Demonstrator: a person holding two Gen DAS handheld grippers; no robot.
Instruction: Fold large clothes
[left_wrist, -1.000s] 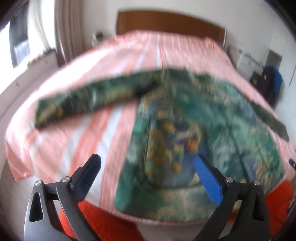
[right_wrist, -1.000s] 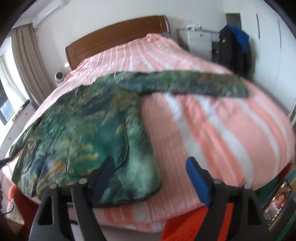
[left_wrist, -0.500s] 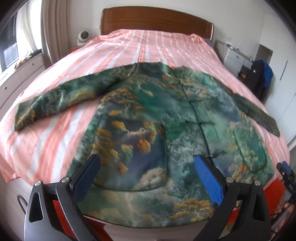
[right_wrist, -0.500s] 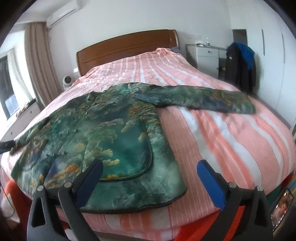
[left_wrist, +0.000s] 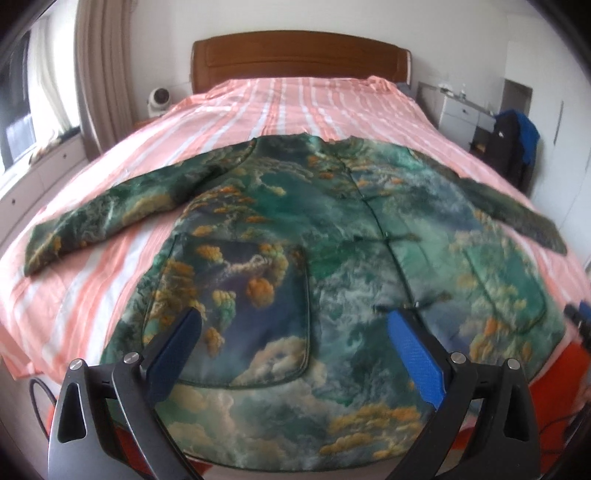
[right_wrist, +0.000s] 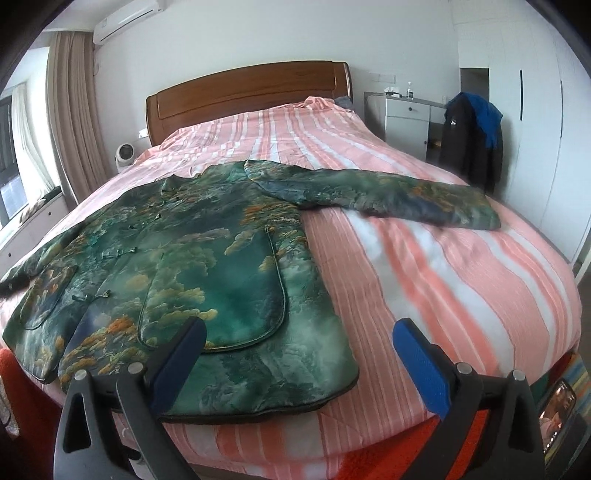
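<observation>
A green jacket (left_wrist: 332, 240) printed with clouds and orange trees lies flat, front up, on the bed, both sleeves spread out sideways. Its hem reaches the bed's near edge. My left gripper (left_wrist: 291, 321) hovers open above the jacket's lower left pocket, nothing between its blue pads. In the right wrist view the same jacket (right_wrist: 192, 266) fills the left half, its sleeve (right_wrist: 388, 195) stretched right across the sheet. My right gripper (right_wrist: 299, 332) stands open over the jacket's near right corner, holding nothing.
The bed has a pink and white striped sheet (right_wrist: 443, 280) and a wooden headboard (left_wrist: 299, 55). A white nightstand (right_wrist: 406, 122) and a chair draped with dark and blue clothes (right_wrist: 472, 136) stand to the right. A window bench (left_wrist: 37, 166) runs along the left.
The left view has swung right and a little down, so the jacket's body now sits centred under the left gripper. The right gripper's jaws have spread wider. The jacket has not moved.
</observation>
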